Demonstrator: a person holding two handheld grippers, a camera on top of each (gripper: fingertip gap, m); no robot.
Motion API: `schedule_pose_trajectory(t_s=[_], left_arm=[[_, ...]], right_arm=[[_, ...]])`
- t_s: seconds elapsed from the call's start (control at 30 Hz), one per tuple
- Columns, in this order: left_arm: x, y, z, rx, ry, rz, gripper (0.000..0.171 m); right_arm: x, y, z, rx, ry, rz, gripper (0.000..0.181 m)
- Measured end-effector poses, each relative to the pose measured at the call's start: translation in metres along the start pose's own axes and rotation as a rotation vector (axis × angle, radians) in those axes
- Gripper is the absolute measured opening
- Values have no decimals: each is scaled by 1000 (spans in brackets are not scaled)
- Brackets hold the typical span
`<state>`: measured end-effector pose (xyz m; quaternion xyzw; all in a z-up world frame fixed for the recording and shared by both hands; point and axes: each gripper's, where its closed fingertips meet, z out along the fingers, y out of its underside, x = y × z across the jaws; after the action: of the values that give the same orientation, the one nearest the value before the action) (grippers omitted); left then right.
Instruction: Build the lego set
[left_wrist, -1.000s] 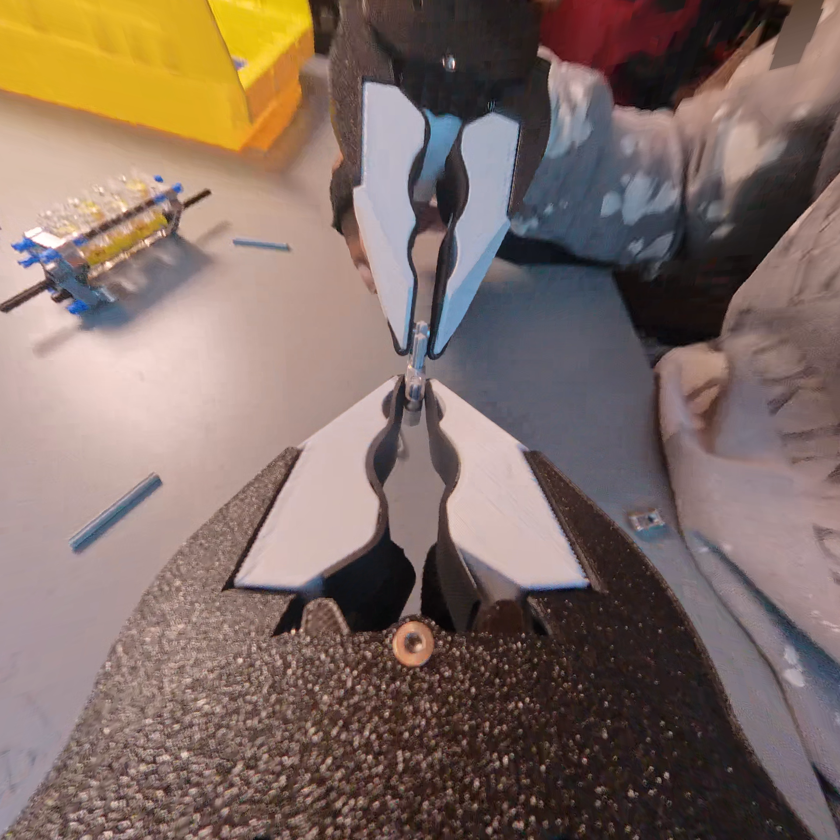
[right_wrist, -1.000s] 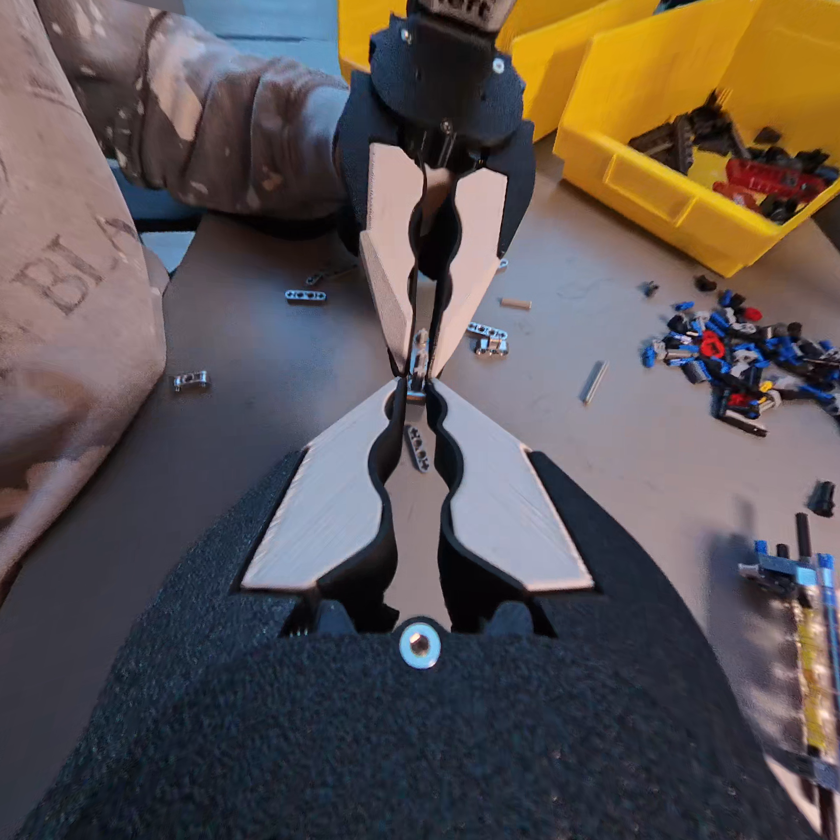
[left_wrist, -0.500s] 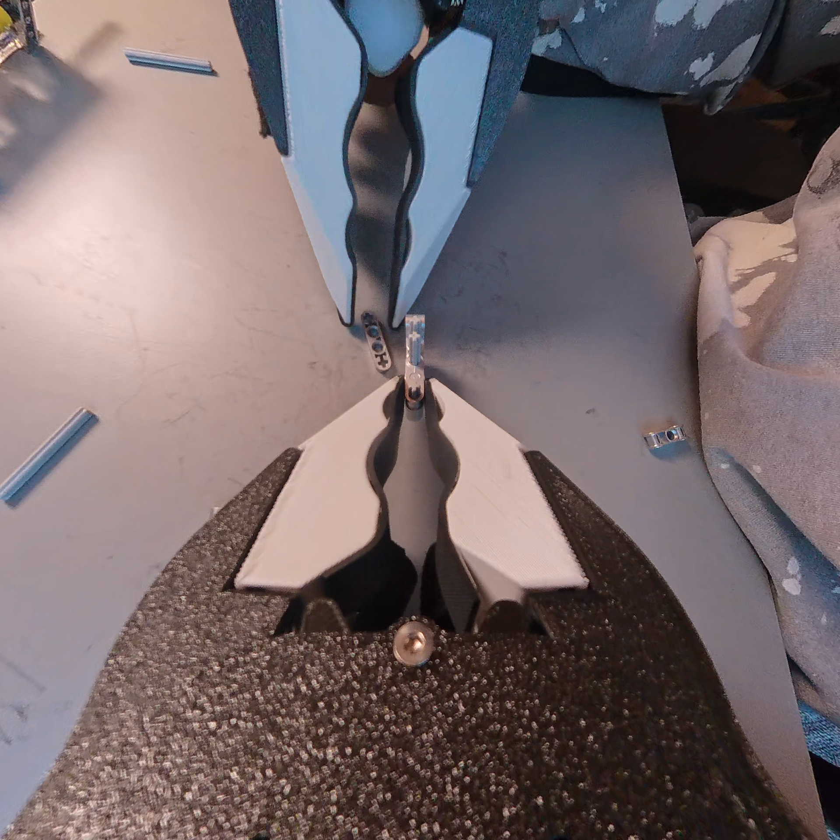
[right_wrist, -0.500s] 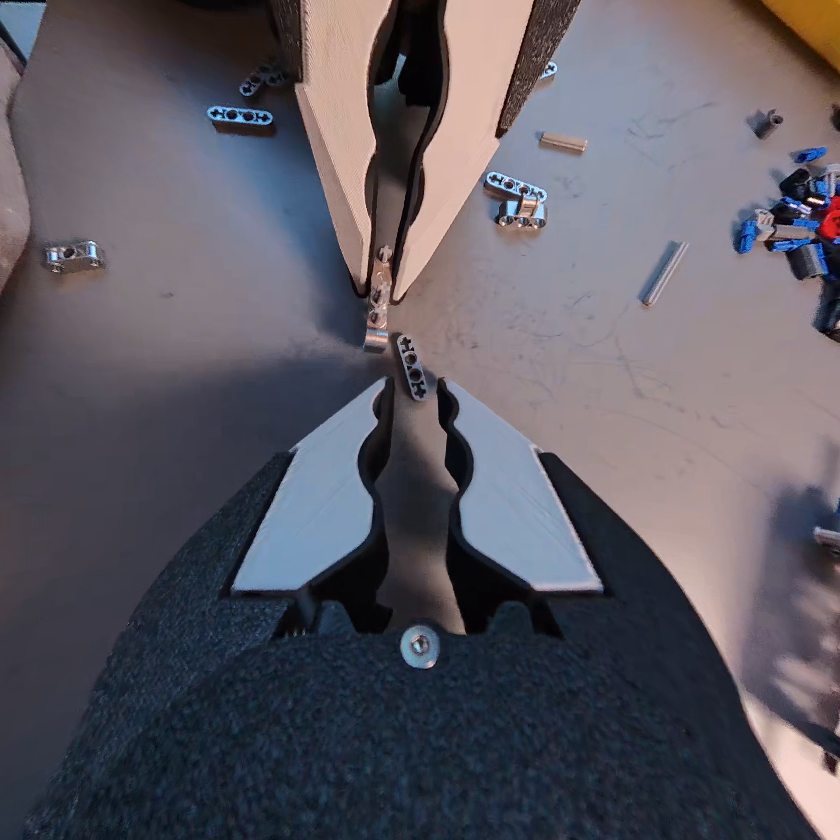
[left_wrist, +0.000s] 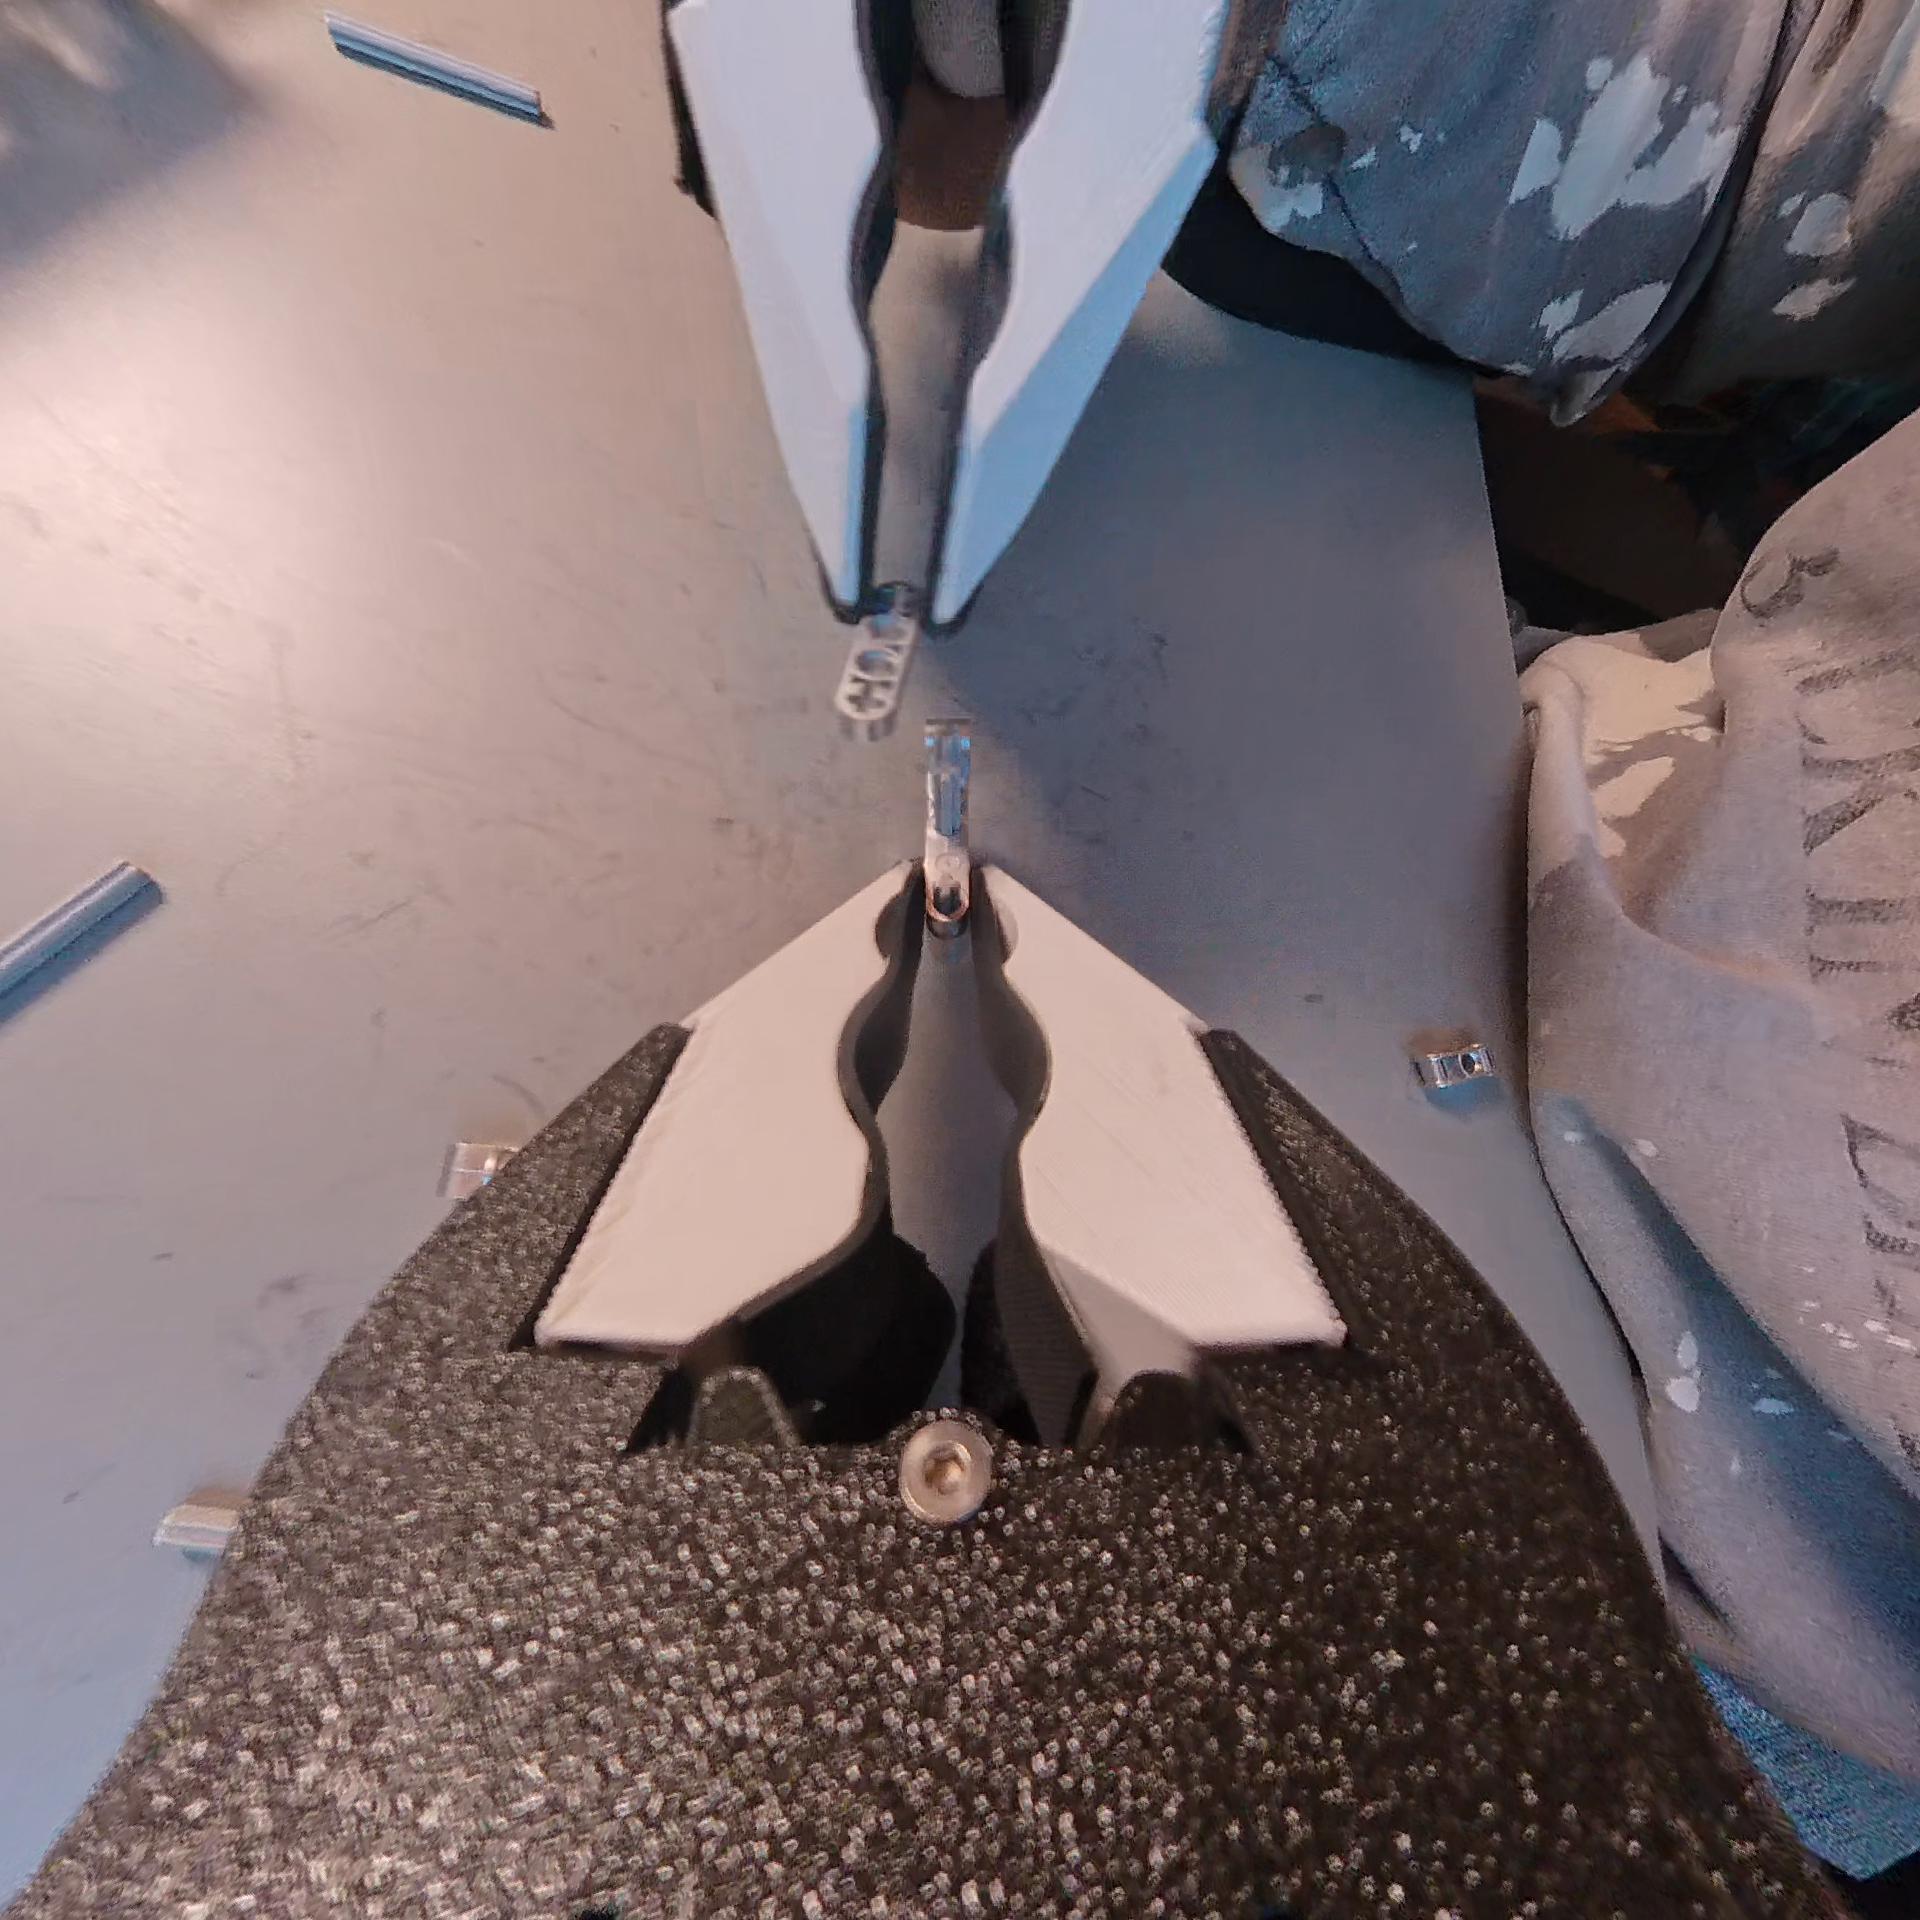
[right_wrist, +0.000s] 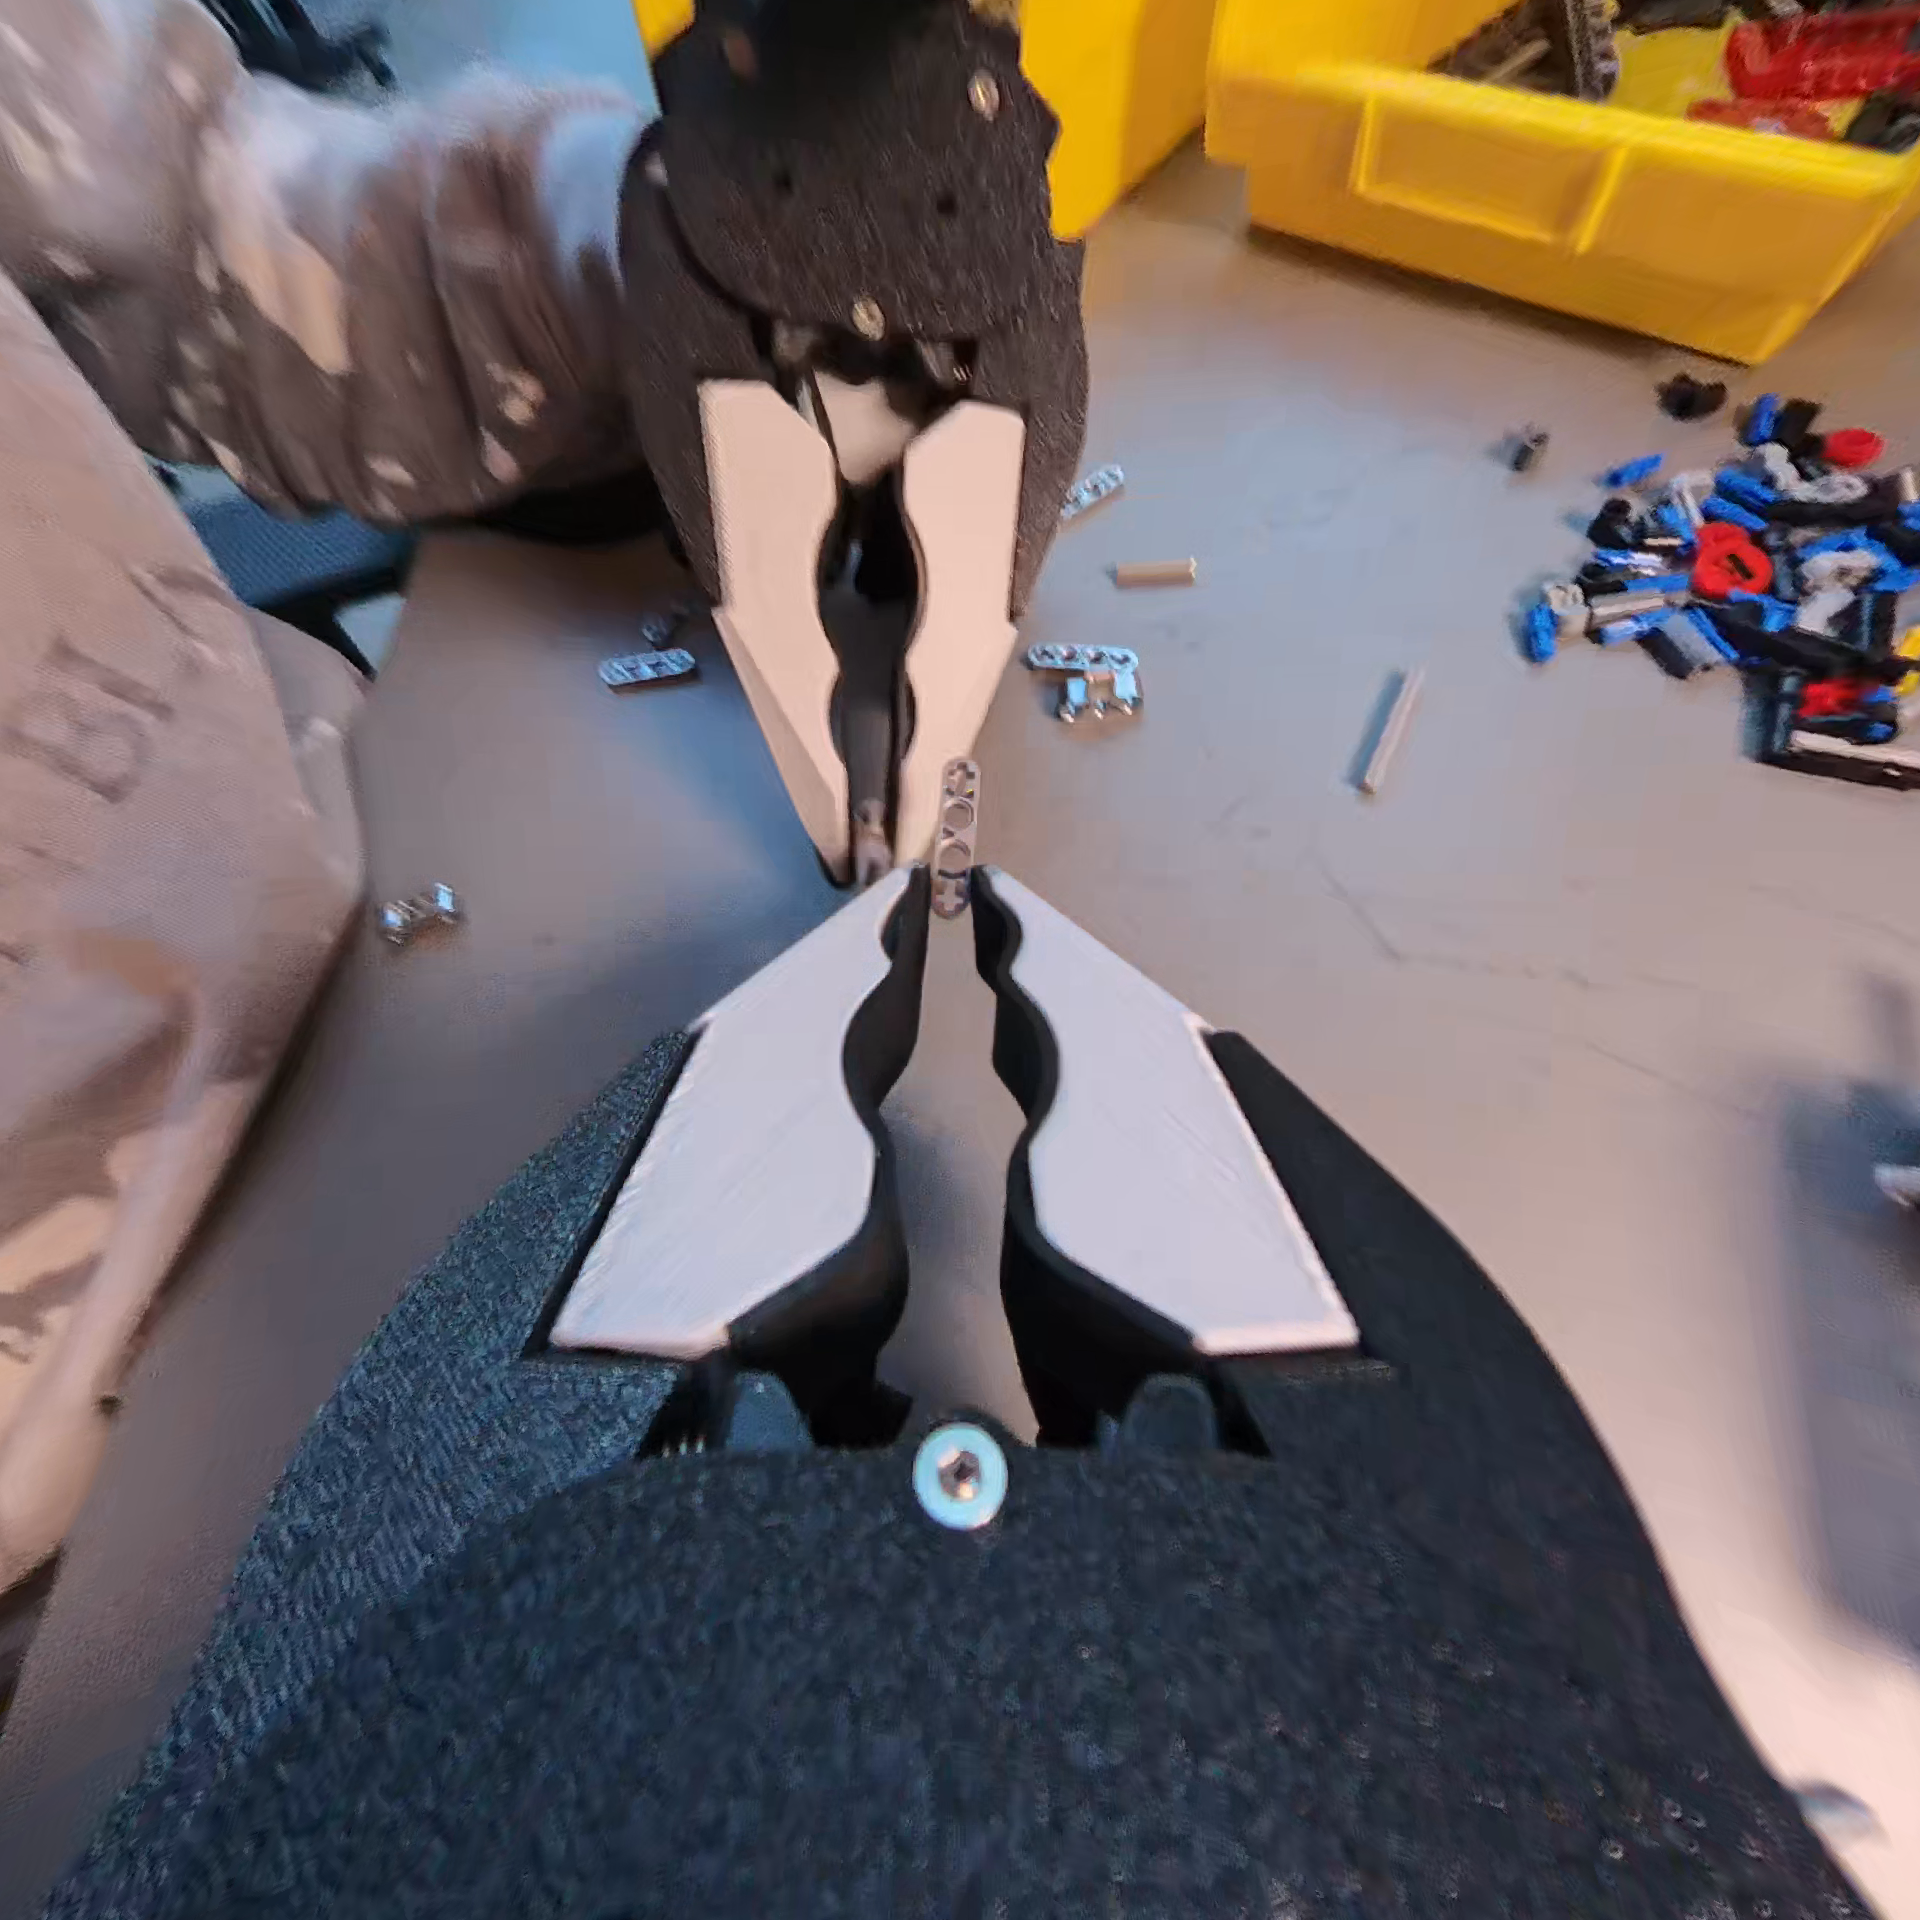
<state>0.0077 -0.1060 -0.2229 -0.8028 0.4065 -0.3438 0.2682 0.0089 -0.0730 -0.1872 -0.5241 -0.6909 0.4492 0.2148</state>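
On the table (right_wrist: 1455, 935) the left tongs (left_wrist: 945, 883) and right tongs (right_wrist: 948, 871) meet tip to tip, each pinching a small beam (right_wrist: 954, 831), with loose pieces (right_wrist: 1766, 603) right and bins (right_wrist: 1558, 177) seemingly behind them.

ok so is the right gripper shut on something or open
Shut: the right gripper pinches a small grey beam by one end between its fingertips, the rest sticking out ahead.

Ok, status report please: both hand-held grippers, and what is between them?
Left hand-held gripper shut on small grey connector. Right hand-held gripper shut on flat grey beam. Tips face each other closely, the two pieces apart, nothing between them.
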Motion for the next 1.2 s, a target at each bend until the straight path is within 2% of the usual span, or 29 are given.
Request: schedule_pose_trajectory(t_s=[0.07, 0.23, 0.53, 0.97, 1.03, 1.2], left_arm=[[-2, 0, 1, 2, -4, -12, 6], [-3, 0, 1, 0, -15, -7, 6], [-8, -10, -6, 66, -25, -17, 5], [-10, 1, 6, 2, -72, 72, 5], [-10, -6, 4, 41, -68, 66, 5], [0, -45, -22, 308, 57, -45, 5]], right_arm=[[-8, -4, 4, 17, -42, 30, 6], [-12, 8, 17, -48, -59, 29, 6], [-8, 20, 19, -106, -33, 10, 6], [-10, 26, 23, -137, -34, 19, 6], [-8, 20, 21, -101, -30, 31, 6], [-8, -22, -1, 153, -97, 146, 6]])
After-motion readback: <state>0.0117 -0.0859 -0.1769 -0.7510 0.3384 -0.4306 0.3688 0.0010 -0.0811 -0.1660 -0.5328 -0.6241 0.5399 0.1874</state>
